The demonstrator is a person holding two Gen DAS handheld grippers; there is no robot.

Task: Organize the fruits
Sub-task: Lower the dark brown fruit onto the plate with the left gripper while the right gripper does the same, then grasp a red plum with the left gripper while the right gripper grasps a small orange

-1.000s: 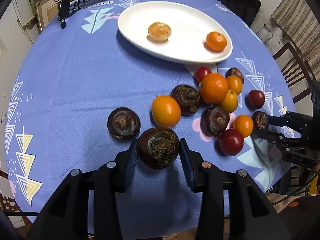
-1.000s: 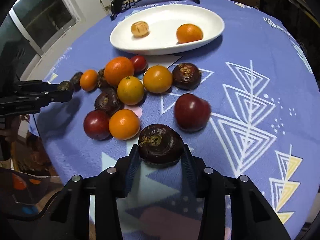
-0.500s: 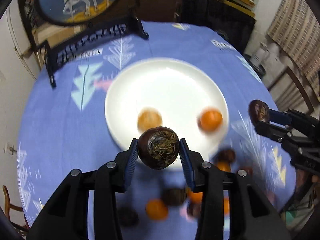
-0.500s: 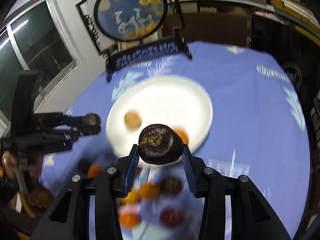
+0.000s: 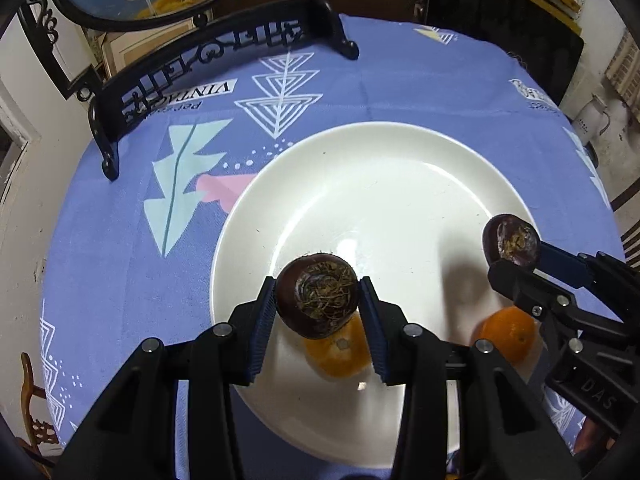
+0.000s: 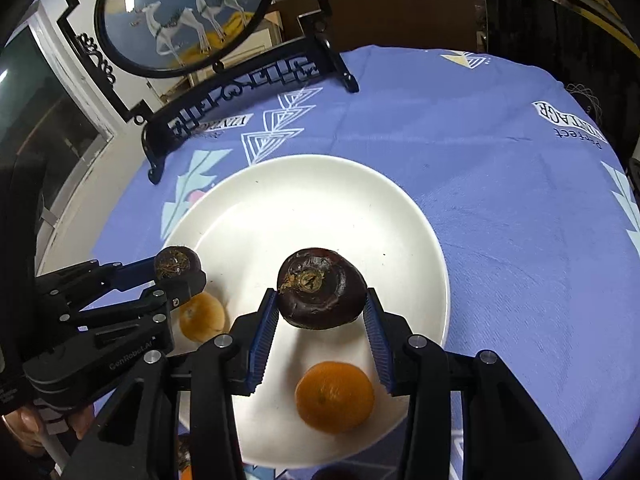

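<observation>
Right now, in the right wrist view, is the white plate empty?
No: the white plate already holds an orange mandarin and a paler fruit near its front edge.

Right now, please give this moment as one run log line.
left claw: shut on chestnut | right claw: shut on chestnut | both over plate | plate holds two oranges

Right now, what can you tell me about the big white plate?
The white plate is round, smooth and shiny, like glazed china, with a shallow dip in the middle. It lies flat on the blue patterned tablecloth, in front of a black carved stand. Two orange fruits sit on it, a bright one and a paler one. Most of it is bare.
</observation>
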